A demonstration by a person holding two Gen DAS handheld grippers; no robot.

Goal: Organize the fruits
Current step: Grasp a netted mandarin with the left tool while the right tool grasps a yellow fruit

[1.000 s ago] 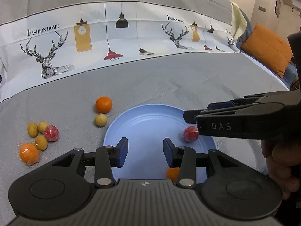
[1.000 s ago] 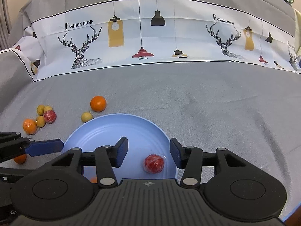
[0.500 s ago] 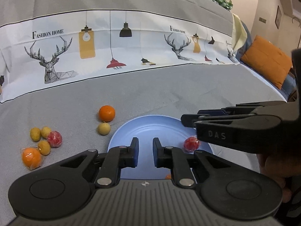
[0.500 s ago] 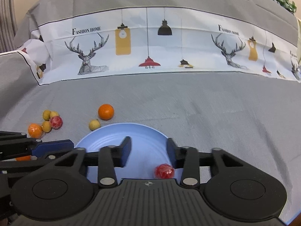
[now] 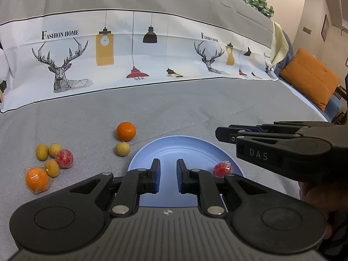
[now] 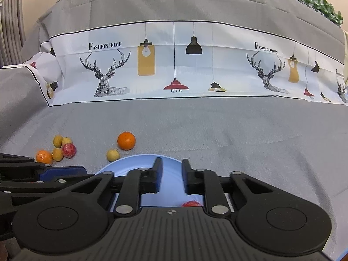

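Grey cloth (image 5: 195, 108), orange cushion (image 5: 308, 76), cream wall (image 5: 315, 10)

1. You can read "FASHION HOME" in black capitals on the white printed cloth band with deer and hanging lamps (image 5: 130, 65), at its left end above the line-drawn stag (the F stands taller than the rest).
2. You see the same "FASHION HOME" again further right on that band, above the second stag, smaller and slightly blurred.
3. A third print near the band's far right end is too small for you to read.
4. You can read "DAS" in pale raised letters on the side of the black plastic right gripper (image 5: 219, 132), seen from the left wrist view.
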